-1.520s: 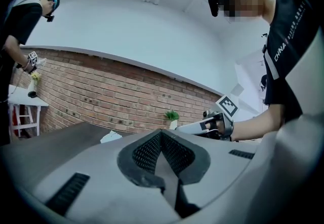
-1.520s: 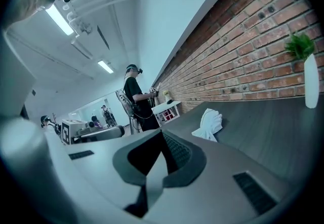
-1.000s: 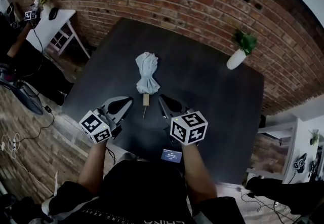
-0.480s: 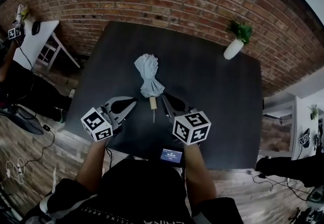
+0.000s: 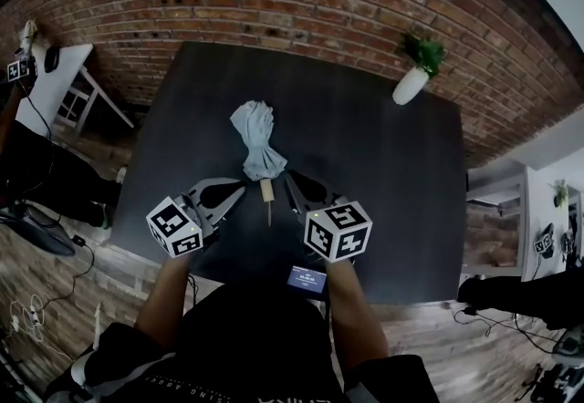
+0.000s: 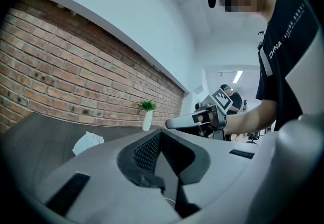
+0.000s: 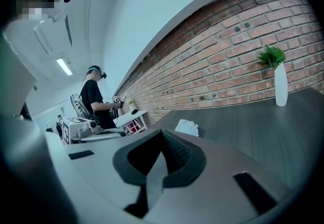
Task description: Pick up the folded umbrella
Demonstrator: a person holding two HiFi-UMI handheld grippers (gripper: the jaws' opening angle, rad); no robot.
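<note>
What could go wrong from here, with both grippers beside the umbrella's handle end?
1. The left gripper and the right gripper both have their jaws together. Unless one opens first, it would likely shove the folded umbrella rather than grasp it.
2. The wooden handle is narrow and lies flat on the table, so a pinch there may slip.
3. The grippers sit close on either side of the handle and could bump each other.

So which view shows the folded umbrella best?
Head view: the folded umbrella shows whole from above, end to end. Both gripper views catch only a pale scrap of it past their own jaws.
</note>
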